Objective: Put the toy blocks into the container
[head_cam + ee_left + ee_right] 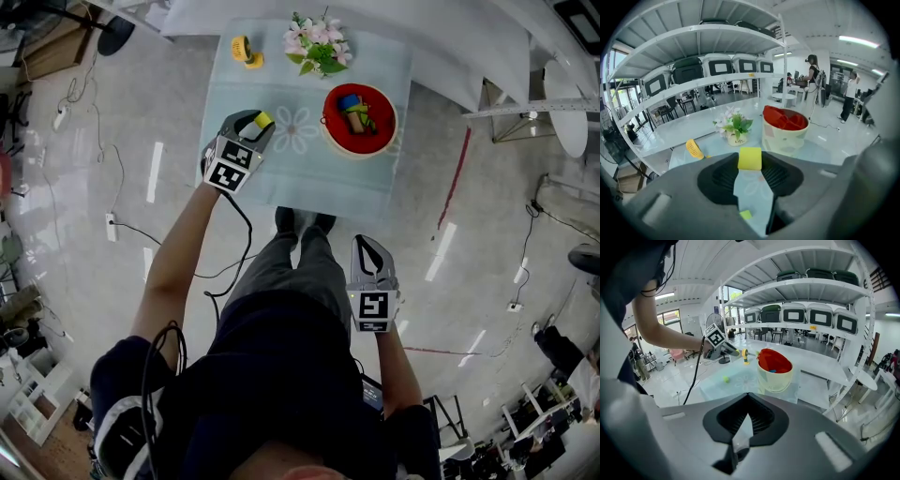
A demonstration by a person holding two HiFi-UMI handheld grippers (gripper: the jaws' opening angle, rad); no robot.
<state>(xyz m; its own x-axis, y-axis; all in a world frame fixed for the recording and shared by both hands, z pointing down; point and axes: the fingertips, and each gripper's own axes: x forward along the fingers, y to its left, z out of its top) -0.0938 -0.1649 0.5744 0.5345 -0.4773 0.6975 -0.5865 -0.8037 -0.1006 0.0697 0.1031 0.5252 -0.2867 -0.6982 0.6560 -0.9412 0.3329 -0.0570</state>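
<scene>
The blocks (355, 112) inside the container (386, 101) are too small to tell apart.

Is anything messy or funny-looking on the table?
Nothing is spilled or broken. One small green piece lies alone on the blue cloth, outside the container. The left tongs hold a yellow block above the cloth.
</scene>
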